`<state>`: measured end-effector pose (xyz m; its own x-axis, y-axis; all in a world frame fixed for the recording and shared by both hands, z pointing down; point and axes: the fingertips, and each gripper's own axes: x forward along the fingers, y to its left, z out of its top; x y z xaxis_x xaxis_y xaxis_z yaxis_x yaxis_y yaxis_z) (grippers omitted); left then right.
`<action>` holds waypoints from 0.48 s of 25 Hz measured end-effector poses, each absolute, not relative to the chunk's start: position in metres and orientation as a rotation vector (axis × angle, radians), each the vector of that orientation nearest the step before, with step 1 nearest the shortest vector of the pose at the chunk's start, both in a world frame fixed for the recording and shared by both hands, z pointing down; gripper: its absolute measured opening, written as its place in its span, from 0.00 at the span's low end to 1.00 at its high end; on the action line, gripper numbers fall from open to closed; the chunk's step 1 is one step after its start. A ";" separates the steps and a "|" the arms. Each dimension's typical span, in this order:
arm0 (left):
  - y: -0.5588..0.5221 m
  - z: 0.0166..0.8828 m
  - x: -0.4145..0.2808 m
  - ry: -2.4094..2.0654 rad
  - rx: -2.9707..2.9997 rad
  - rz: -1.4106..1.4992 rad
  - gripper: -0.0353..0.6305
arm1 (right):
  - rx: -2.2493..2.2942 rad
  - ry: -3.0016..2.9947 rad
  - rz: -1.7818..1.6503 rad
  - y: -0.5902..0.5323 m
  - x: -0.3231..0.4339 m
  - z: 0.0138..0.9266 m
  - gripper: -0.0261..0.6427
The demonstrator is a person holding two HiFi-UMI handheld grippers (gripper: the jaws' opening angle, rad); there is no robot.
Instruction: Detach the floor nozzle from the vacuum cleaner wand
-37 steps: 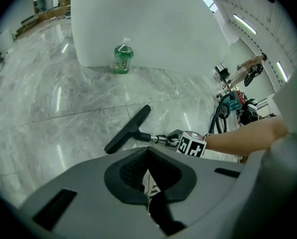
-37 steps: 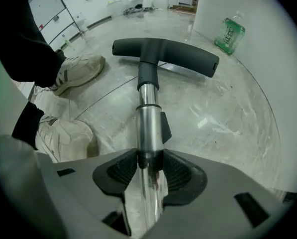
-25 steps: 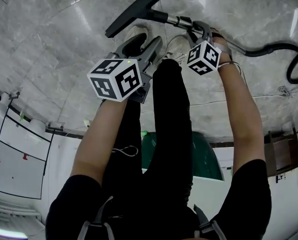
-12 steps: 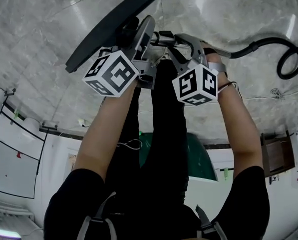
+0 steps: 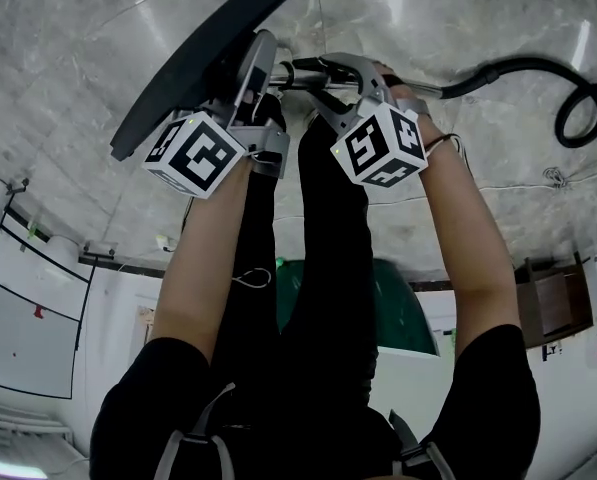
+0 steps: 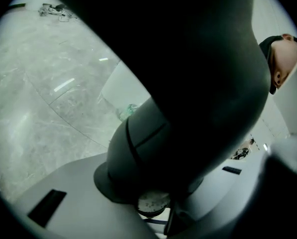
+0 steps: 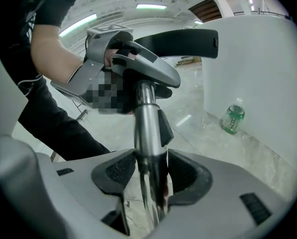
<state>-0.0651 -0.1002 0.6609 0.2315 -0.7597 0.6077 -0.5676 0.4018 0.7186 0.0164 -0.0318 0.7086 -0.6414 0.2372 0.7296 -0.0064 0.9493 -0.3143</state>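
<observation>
Both ends are now gripped. The right hand-held gripper [image 7: 151,176] is clenched on the shiny metal vacuum wand [image 7: 145,128]. The left hand-held gripper [image 5: 258,58], whose jaws have just been closing, grasps the neck of the long black floor nozzle [image 5: 200,66]. Nozzle and wand have risen off the grey marble floor [image 5: 68,58], still joined, seemingly ready for pulling apart.

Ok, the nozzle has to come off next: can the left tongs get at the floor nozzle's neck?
Likely yes: the left tongs have just been closing and look pressed on the neck of the floor nozzle, nothing in between. The right tongs clamp the wand beside it.
</observation>
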 end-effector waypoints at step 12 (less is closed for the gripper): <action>-0.106 0.617 -0.035 -1.383 1.485 -0.135 0.25 | -0.341 -2.225 0.287 -0.007 0.005 0.714 0.14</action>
